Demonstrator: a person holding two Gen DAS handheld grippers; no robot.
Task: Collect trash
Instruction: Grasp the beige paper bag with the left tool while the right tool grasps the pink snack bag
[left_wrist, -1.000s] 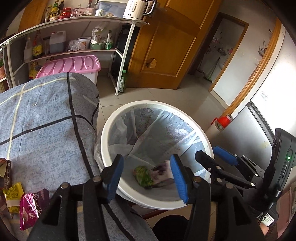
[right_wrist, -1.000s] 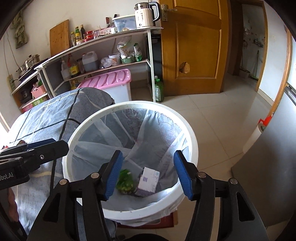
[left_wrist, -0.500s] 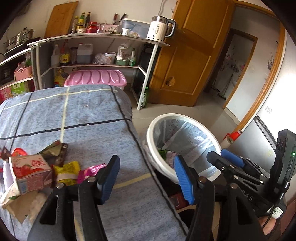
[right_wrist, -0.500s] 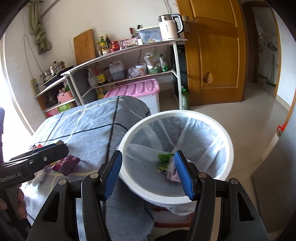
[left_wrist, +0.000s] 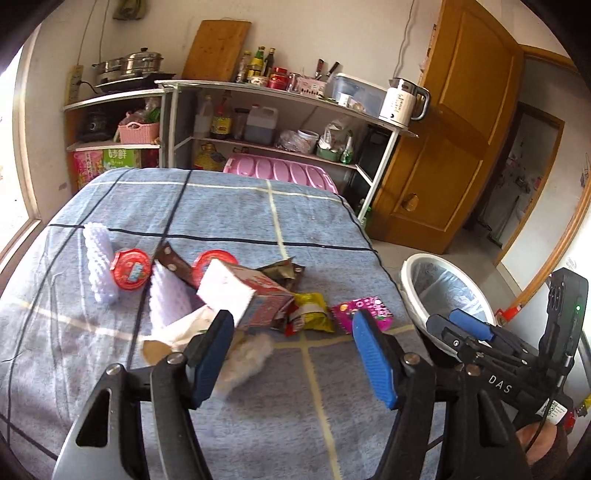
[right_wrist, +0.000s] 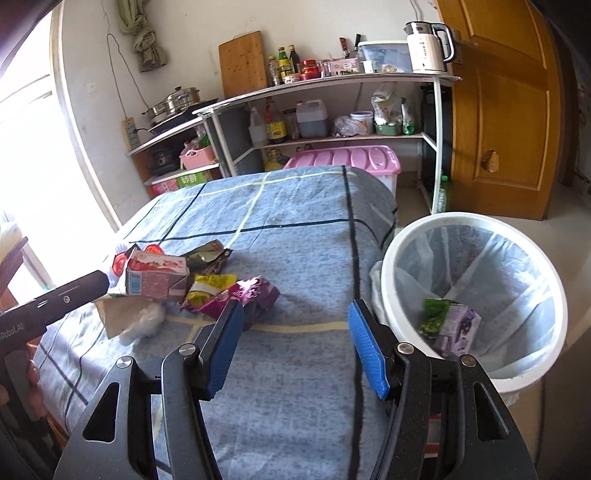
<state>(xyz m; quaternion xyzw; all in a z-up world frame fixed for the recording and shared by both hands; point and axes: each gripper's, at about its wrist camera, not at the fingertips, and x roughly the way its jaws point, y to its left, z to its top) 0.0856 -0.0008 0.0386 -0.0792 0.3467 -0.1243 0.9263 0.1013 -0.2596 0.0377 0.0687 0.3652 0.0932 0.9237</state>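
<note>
Crumpled magenta foil snack wrapper (right_wrist: 246, 295) lying flat on blue plaid cloth-covered surface (right_wrist: 295, 229), at the near right edge of the trash heap. Yellow-green packet (right_wrist: 208, 286) touching it on the left, pink-and-white strawberry milk carton (right_wrist: 155, 277) just beyond, white tissue wad (right_wrist: 144, 319) nearer the front. Long axis of wrapper roughly diagonal, running up and to the right in right wrist view.

Right tool (right_wrist: 295, 345): empty, pads apart, nothing between; wrapper just ahead and slightly left of its left pad. Probably nearer to wrapper than the other hand.

Left tool (left_wrist: 291, 354): jaws opening, nothing gripped; carton (left_wrist: 243, 299) and tissue wad (left_wrist: 245, 356) ahead of its left pad, wrapper (left_wrist: 364, 312) just past its right pad. Better placed for carton, prob.

White round bin w/ clear liner (right_wrist: 476, 302) beside surface's right end, on floor, already holding a green packet and a pale box.
</note>
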